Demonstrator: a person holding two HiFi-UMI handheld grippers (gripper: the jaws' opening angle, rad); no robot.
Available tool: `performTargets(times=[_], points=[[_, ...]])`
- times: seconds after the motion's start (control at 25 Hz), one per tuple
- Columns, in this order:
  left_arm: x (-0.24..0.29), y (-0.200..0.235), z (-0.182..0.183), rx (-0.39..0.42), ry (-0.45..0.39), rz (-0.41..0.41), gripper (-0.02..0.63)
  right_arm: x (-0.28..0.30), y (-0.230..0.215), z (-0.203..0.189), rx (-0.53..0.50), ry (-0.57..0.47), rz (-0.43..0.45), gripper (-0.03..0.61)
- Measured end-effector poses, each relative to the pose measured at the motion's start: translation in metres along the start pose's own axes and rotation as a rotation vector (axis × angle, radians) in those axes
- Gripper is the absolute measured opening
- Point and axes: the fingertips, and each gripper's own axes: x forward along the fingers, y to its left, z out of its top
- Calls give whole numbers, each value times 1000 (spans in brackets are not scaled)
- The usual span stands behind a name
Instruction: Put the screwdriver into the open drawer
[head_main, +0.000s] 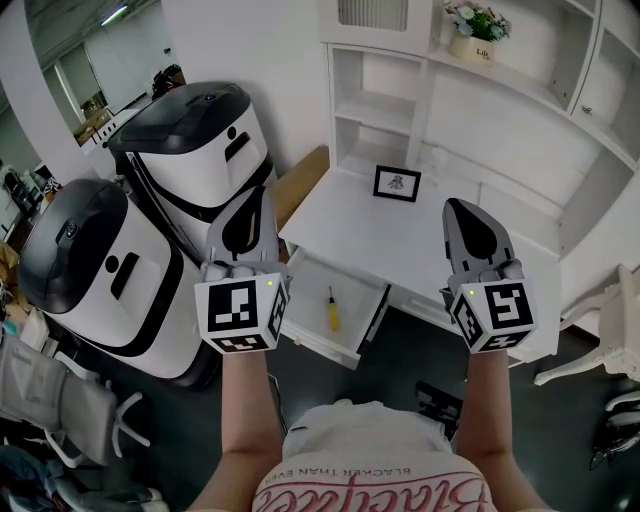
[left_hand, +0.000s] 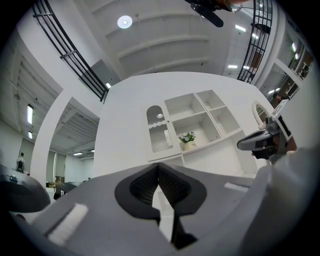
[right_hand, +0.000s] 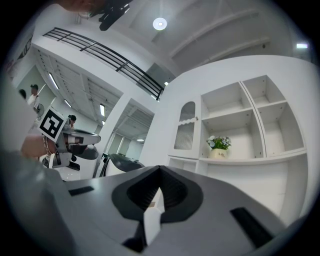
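Two grippers, one task item, one drawer; entries follow.

1. Screwdriver (head_main: 332, 308), yellow handle. Lies inside the open drawer (head_main: 303, 285), just below the centre of the head view, shaft pointing toward the top of the frame. It touches neither of my tools. I judge the placing done, since the item sits where the task wants it.

2. Drawer, white. Pulled out from the front edge of the desk (head_main: 400, 235) toward me. Apart from the screwdriver, I see only bare floor in it.

3. Left gripper (head_main: 258, 200), mid-left of the frame. My fingers are pressed together with nothing between them; its own view shows the ribbed pads meeting along a seam, with only white shelving behind. Held raised, tip tilted slightly upward, marker cube (head_main: 240, 312) facing me, forearm straight beneath it. It hangs left of the drawer, not over it.

4. Right gripper (head_main: 457, 208), mid-right of the frame. Also clamped shut and empty, with the pads touching. Same raised, near-level pose, mirroring the left, over the desk's right portion.

5. Reason for the pose, in my judgement: both tools are idle and kept apart, so the drawer between them stays unobstructed.

6. Sundries: picture frame (head_main: 397, 183) standing at the back of the desk; flower pot (head_main: 477, 30) on the upper-right shelf.
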Motion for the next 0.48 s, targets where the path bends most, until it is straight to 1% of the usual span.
performTargets(times=[0.28, 0.48], points=[[-3, 2, -3, -12, 7, 0, 11, -1, 4, -3, 2, 6, 1, 6], [-6, 2, -4, -31, 3, -14, 11, -2, 6, -4, 0, 9, 2, 6]])
